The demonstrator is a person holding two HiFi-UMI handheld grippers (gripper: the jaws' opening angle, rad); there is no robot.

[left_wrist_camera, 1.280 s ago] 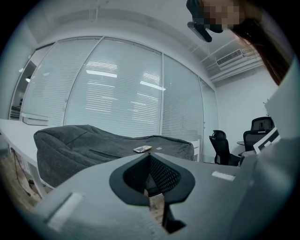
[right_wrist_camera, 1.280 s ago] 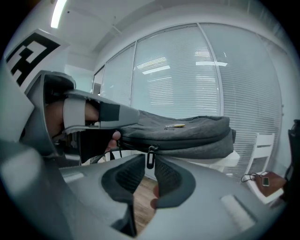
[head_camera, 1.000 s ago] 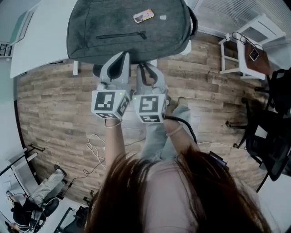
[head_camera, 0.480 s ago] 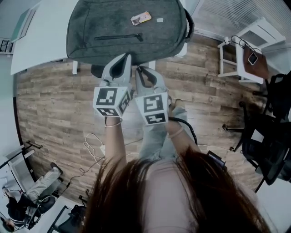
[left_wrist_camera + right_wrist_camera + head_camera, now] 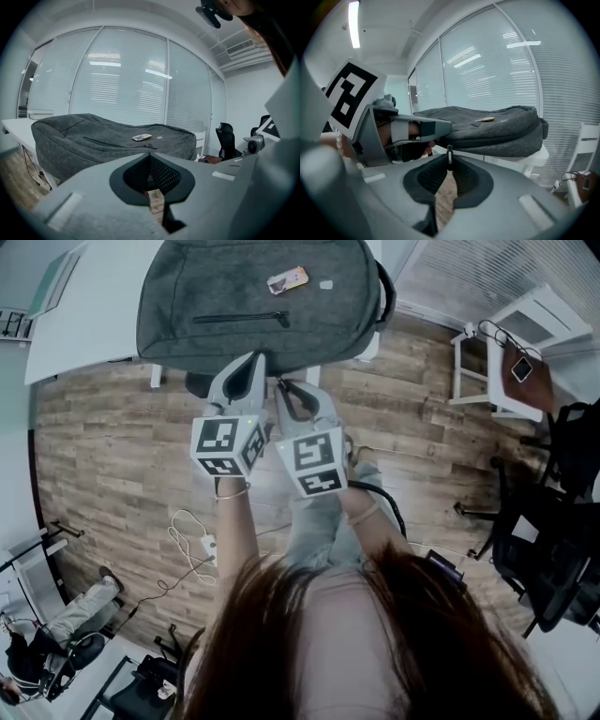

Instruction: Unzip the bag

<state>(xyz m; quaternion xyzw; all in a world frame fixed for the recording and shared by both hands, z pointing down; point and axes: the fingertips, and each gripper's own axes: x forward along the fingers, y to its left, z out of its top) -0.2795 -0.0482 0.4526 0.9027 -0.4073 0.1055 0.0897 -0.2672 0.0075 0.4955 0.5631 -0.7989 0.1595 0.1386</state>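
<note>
A person stood over a gray bag [image 5: 262, 296] that lay flat on a white table [image 5: 84, 334], a hand-held gripper in each hand, the two held side by side at the bag's near edge above a wood-plank floor [image 5: 112, 446]. The left hand-held gripper [image 5: 255, 360] had its jaws pressed together with nothing between them, its tip at the bag's edge. The right hand-held gripper [image 5: 281, 383] had its jaws closed at the tips on a slim dark metal tab, apparently a zipper pull [image 5: 449, 151], just under the bag's near side. The front pocket zipper [image 5: 239, 318] ran across the bag's top face, closed, and a small yellowish card [image 5: 287, 279] lay beyond it. Office chairs [image 5: 548, 549] stood at the right.
</note>
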